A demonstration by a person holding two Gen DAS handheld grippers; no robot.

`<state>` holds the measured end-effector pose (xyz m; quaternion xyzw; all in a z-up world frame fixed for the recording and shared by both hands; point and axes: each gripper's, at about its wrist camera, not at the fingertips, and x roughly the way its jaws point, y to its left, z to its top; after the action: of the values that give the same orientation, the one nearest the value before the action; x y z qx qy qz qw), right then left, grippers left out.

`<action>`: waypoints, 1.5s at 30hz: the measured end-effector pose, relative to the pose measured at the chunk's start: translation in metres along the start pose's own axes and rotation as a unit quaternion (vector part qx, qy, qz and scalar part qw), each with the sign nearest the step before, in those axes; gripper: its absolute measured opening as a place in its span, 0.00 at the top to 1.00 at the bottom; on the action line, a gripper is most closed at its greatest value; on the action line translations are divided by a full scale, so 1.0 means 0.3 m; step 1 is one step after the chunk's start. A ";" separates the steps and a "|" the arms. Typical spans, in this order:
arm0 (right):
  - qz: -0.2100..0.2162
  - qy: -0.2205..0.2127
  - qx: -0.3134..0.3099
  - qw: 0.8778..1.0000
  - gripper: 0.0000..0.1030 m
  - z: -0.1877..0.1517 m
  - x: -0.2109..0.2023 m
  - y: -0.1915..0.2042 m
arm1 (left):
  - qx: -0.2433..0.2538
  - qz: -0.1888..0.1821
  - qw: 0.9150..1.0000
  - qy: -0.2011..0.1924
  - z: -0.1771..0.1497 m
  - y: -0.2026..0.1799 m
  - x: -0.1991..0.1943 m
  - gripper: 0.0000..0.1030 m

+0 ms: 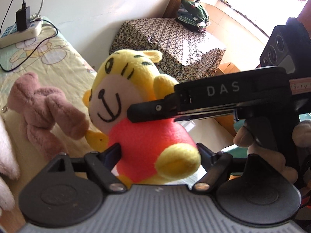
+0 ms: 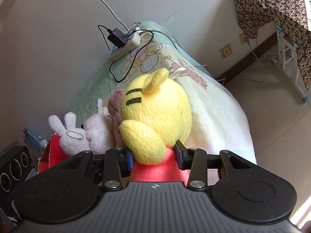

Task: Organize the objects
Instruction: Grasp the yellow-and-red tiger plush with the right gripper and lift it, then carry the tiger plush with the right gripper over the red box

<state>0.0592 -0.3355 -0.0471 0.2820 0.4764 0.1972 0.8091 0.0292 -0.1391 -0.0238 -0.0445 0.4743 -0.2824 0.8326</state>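
Observation:
A yellow tiger plush (image 1: 147,134) with a red body is held upright above the bed (image 1: 58,62). My left gripper (image 1: 158,151) is shut on its red belly from the front, one pad on each side. In the left wrist view, one fingertip (image 1: 147,112) of the right gripper presses in under the plush's chin from the right. From behind, my right gripper (image 2: 154,157) is shut on the tiger plush (image 2: 155,106) just below its head. A brown plush (image 1: 44,108) lies beside it on the sheet.
Two white bunny plushes (image 2: 72,134) and the brown plush (image 2: 116,101) sit in a row by the wall, next to a red box (image 2: 50,151). A power strip (image 2: 126,44) with a charger and cables lies further along the bed. A cloth-covered table (image 1: 165,38) stands beyond.

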 end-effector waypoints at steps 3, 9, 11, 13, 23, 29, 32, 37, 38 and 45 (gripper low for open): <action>0.009 -0.017 0.004 1.000 0.59 -0.029 -0.050 0.012 | 0.012 -0.009 1.000 -0.014 -0.013 -0.020 -0.052 0.21; 0.034 -0.050 -0.004 0.998 0.59 -0.079 -0.120 0.073 | 0.028 -0.014 0.998 -0.053 -0.049 -0.048 -0.168 0.21; 0.045 -0.055 -0.004 0.997 0.59 -0.090 -0.130 0.090 | 0.029 -0.011 0.998 -0.063 -0.060 -0.049 -0.203 0.21; 0.056 -0.059 -0.009 0.997 0.59 -0.103 -0.141 0.113 | 0.026 -0.007 0.997 -0.076 -0.070 -0.046 -0.243 0.21; 0.140 -0.064 -0.082 0.985 0.59 -0.142 -0.110 0.382 | 0.011 0.065 0.983 -0.170 -0.171 0.028 -0.537 0.22; 0.185 -0.046 -0.118 0.975 0.59 -0.193 -0.008 0.624 | -0.031 0.098 0.970 -0.219 -0.274 0.185 -0.780 0.22; 0.200 -0.034 -0.133 0.970 0.59 -0.226 0.049 0.741 | -0.049 0.114 0.964 -0.237 -0.325 0.261 -0.887 0.22; 0.198 -0.024 -0.162 0.966 0.58 -0.294 0.154 0.931 | -0.071 0.141 0.955 -0.253 -0.400 0.390 -1.019 0.22; 0.194 -0.023 -0.168 0.966 0.58 -0.306 0.176 0.962 | -0.077 0.144 0.953 -0.254 -0.411 0.418 -1.036 0.22; 0.126 0.005 -0.192 0.973 0.58 -0.381 0.338 1.099 | -0.112 0.154 0.956 -0.224 -0.466 0.602 -1.057 0.22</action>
<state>-0.0107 0.0064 0.0543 0.1779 0.3940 0.3871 0.8144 -0.1313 0.2016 0.0807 -0.1263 0.3053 -0.0784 0.9406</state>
